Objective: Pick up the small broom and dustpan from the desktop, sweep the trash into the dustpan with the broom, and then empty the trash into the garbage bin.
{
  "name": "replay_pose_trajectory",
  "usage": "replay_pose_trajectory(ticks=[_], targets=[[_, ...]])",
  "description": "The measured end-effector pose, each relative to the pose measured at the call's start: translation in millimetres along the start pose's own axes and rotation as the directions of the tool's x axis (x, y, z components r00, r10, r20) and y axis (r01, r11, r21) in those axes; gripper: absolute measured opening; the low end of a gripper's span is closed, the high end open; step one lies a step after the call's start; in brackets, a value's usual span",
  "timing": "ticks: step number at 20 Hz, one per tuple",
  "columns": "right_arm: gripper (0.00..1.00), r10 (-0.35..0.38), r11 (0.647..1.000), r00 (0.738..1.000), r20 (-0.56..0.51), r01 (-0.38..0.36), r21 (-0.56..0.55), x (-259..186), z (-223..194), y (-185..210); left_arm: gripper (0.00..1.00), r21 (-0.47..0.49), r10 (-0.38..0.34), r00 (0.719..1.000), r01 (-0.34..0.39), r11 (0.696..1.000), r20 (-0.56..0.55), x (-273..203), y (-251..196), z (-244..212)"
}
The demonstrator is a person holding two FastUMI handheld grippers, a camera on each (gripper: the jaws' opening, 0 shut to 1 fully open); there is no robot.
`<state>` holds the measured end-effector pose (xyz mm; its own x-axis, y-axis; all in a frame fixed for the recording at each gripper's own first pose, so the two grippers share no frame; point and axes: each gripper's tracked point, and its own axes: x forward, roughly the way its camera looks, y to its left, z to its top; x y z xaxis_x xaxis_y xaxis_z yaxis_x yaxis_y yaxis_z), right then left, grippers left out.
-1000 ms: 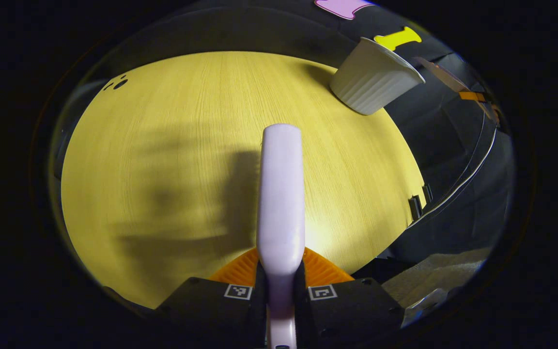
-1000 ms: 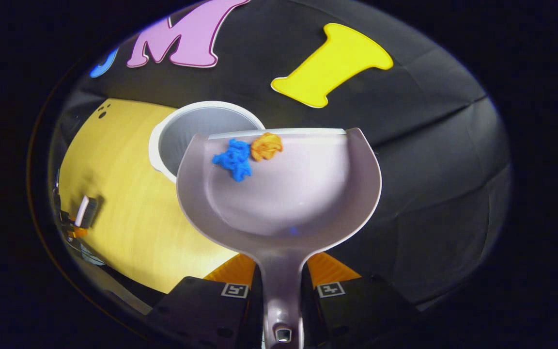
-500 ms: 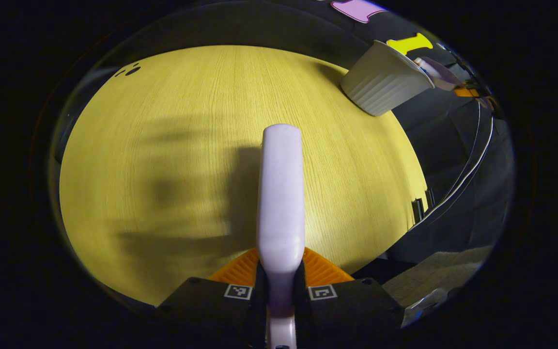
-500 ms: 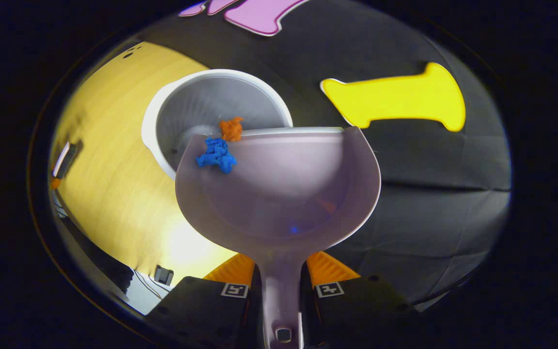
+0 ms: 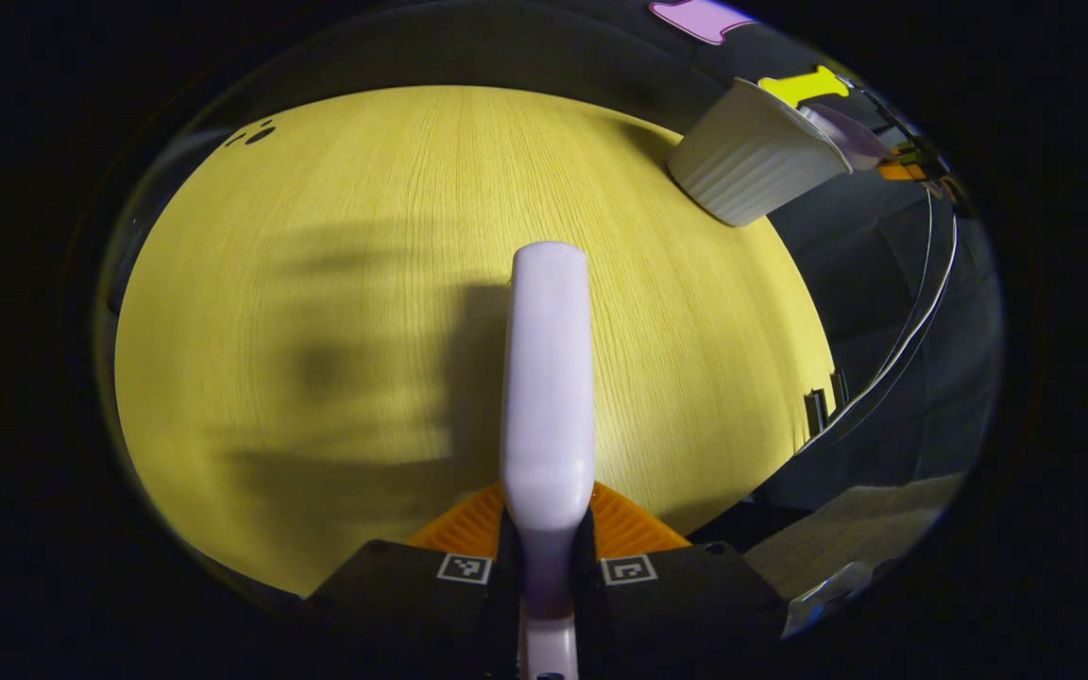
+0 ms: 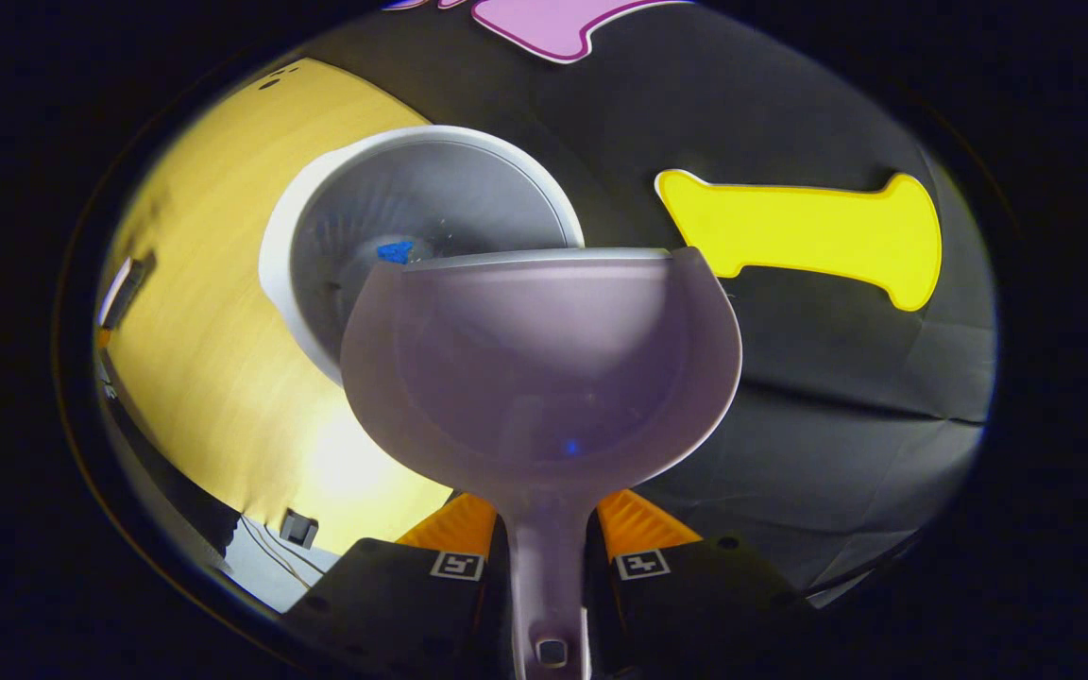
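Here the right gripper (image 6: 547, 567) is clamped on the handle of the pale lilac dustpan (image 6: 544, 378), both fingers pressing its stem. The pan's scoop is bare and its front edge hangs over the rim of the white ribbed garbage bin (image 6: 317, 236), where a blue scrap of trash (image 6: 396, 252) lies inside. The left gripper (image 5: 547, 567) is closed on the lilac broom handle (image 5: 549, 378), held above the yellow wooden worktop (image 5: 317, 283), with the bin at the worktop's far right edge.
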<state>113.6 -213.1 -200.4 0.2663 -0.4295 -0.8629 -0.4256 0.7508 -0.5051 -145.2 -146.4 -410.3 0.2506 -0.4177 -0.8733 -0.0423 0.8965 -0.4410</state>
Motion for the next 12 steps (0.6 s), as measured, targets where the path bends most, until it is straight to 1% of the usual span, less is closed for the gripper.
replay_pose_trajectory(ticks=[4,5,6,7,8,9,10,11,12], targets=[[0.35,0.072,0.987,0.992,0.1,-0.085,0.135,-17,0,4,0.28,-0.025,0.011,1.0,-0.011,1.0,0.017,-2,3,10],[0.31,0.082,0.982,0.988,0.129,-0.102,0.159,-24,-2,5,0.28,-0.025,0.019,1.0,-0.018,1.0,0.018,-4,4,10],[0.36,0.094,0.975,0.983,0.16,-0.123,0.184,-30,-3,7,0.28,-0.024,0.028,0.999,-0.027,0.999,0.022,-3,4,12],[0.31,0.112,0.966,0.975,0.193,-0.152,0.209,-39,-6,13,0.28,-0.023,0.037,0.999,-0.037,0.999,0.024,-3,4,14],[0.31,0.136,0.954,0.965,0.226,-0.189,0.234,-51,-10,21,0.27,-0.025,0.044,0.999,-0.043,0.999,0.026,-3,5,17],[0.36,0.164,0.939,0.952,0.257,-0.231,0.254,-59,-12,32,0.28,-0.027,0.051,0.998,-0.05,0.998,0.029,-3,6,19],[0.31,0.192,0.924,0.939,0.285,-0.271,0.27,-68,-16,46,0.28,-0.027,0.058,0.998,-0.057,0.998,0.031,-5,9,20],[0.35,0.219,0.911,0.925,0.312,-0.308,0.274,-74,-20,61,0.28,-0.022,0.066,0.997,-0.065,0.998,0.034,-6,13,23],[0.35,0.243,0.899,0.911,0.334,-0.341,0.275,-81,-22,78,0.28,-0.014,0.077,0.996,-0.077,0.997,0.036,-8,15,24]])
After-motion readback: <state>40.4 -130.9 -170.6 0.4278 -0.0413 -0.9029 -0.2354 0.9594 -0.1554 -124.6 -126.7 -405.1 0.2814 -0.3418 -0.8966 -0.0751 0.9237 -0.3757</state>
